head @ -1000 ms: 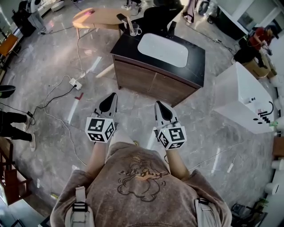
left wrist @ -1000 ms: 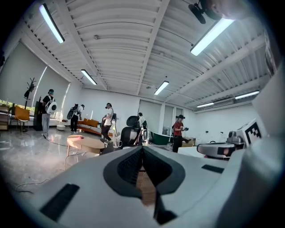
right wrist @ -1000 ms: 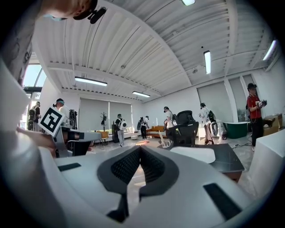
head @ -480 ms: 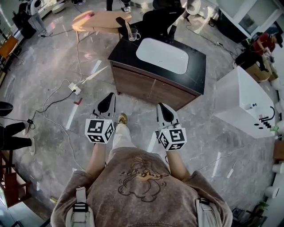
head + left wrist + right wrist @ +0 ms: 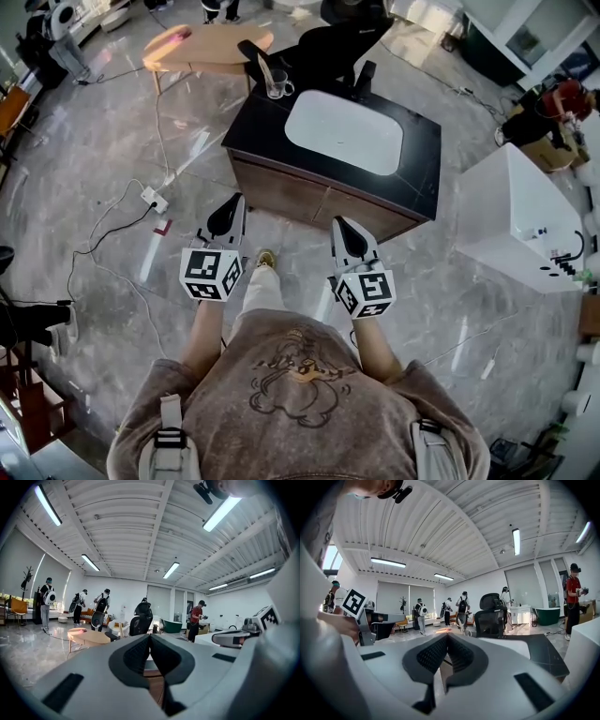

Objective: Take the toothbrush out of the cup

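A clear glass cup (image 5: pixel 277 87) stands on the back left corner of a black-topped vanity (image 5: pixel 424 159) with a white basin (image 5: pixel 344 131). A pale toothbrush (image 5: pixel 265 69) leans out of the cup. Both grippers are held level in front of the person, well short of the vanity and far from the cup. In the head view my left gripper (image 5: pixel 238 201) points at the cabinet's left front and my right gripper (image 5: pixel 337 222) at its middle. The left gripper's (image 5: pixel 150 637) pads meet with nothing between them. The right gripper (image 5: pixel 447 638) is likewise shut and empty.
A black faucet (image 5: pixel 362 79) rises behind the basin. Beyond the vanity stand a black office chair (image 5: pixel 335 39) and a round wooden table (image 5: pixel 202 43). A white block (image 5: pixel 518 221) stands to the right. Cables and a power strip (image 5: pixel 151 199) lie on the marble floor at left. People stand far off.
The vanity and cup have come nearer and lower in the head view as the person walks toward them. Both grippers keep the same shut pose.
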`<state>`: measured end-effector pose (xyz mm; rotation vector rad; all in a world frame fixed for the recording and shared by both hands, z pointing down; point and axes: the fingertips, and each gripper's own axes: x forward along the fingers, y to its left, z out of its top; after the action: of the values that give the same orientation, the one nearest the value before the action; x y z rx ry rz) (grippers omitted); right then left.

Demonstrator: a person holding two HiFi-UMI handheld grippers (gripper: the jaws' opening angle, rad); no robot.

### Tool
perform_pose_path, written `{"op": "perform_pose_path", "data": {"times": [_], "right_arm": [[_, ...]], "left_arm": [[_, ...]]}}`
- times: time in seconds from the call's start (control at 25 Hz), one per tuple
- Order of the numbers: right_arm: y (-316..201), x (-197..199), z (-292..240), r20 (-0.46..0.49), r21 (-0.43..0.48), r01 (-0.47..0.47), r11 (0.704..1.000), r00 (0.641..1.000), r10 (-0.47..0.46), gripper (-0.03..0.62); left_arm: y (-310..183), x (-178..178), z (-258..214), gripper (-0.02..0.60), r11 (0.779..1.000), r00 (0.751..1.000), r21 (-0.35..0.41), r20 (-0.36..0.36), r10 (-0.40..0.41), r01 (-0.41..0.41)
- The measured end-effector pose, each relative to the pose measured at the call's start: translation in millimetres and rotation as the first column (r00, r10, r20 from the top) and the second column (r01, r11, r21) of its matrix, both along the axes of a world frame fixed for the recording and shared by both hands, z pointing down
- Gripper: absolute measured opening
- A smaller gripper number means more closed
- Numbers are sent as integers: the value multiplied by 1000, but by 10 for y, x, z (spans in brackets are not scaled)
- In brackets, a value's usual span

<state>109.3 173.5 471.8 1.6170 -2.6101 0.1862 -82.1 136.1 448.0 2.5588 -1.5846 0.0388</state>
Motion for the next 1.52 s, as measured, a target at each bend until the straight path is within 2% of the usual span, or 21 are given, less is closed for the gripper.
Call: {"op": "perform_pose_path", "data": {"times": [0.28, 0.56, 0.76, 0.92, 1.08, 1.52], "right_arm": [[-805, -53, -57, 0, -5, -29, 1000, 1000, 29, 16], [-1613, -290, -104, 14, 4, -43, 999, 999, 43, 16], [-2064, -373, -182, 20, 12, -75, 997, 997, 75, 15], [-2295, -379, -231, 9, 14, -81, 997, 997, 81, 16], [-2486, -353, -240, 5, 13, -81, 997, 997, 81, 15], [-3056, -342, -241, 7, 12, -7, 1000, 1000, 7, 15]], "left_arm": [[-818, -146, -48, 17, 1000, 1000, -19, -18, 13, -13], [-1650, -298, -98, 17, 998, 998, -13, 8, 63, -63], [-2130, -414, -176, 17, 998, 998, 16, 24, 58, -58], [-2355, -399, -219, 17, 998, 997, 13, -23, 67, -67], [-2507, -366, -209, 17, 997, 996, 4, -36, 76, -76], [-2935, -329, -239, 17, 1000, 996, -6, -80, 25, -26]]}}
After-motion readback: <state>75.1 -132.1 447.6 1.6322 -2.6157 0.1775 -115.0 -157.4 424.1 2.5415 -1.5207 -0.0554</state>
